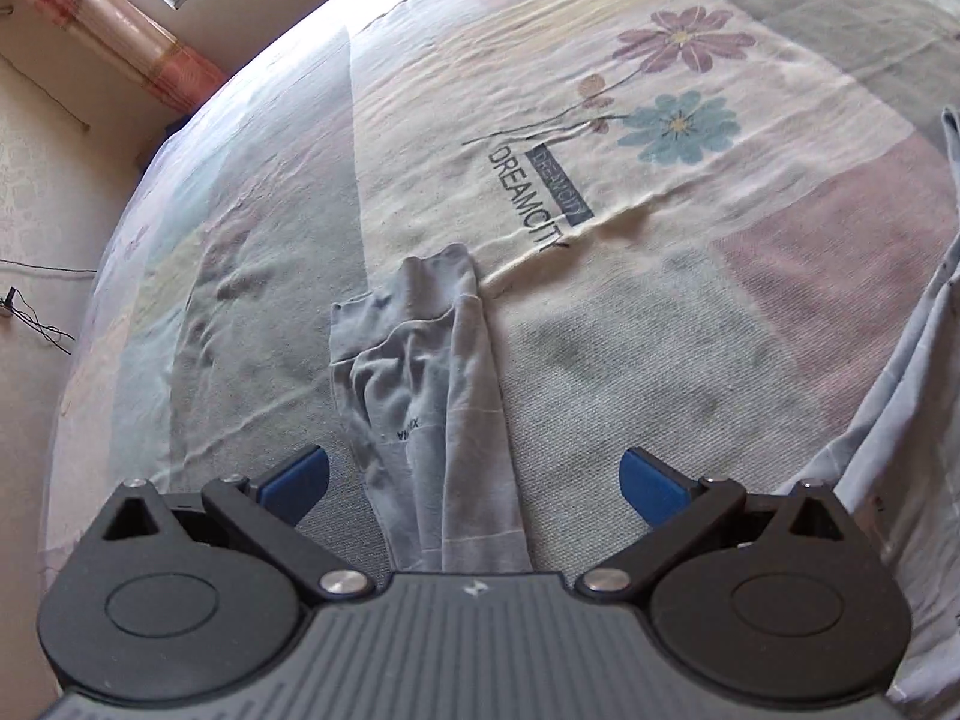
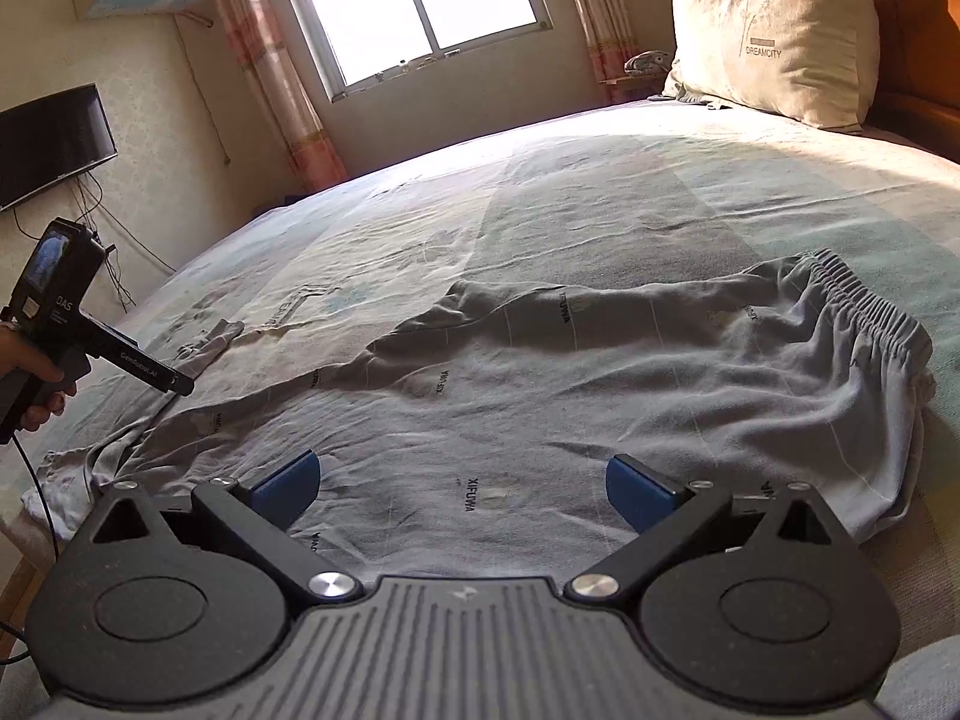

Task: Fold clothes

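Grey trousers (image 2: pixel 540 372) flat on bedsheet (image 1: pixel 780 276), left hand-held gripper (image 1: pixel 474 480) and right hand-held gripper (image 2: pixel 459 492) hovering, jaws wide.

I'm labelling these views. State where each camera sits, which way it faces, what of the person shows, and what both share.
Left wrist: on the left gripper, open, looking down along one pant leg across the bedsheet; no hand shows.
Right wrist: on the right gripper, open, low over the pants, facing the window and pillow; a hand holding the left gripper shows.
Shared: pants, bedsheet.
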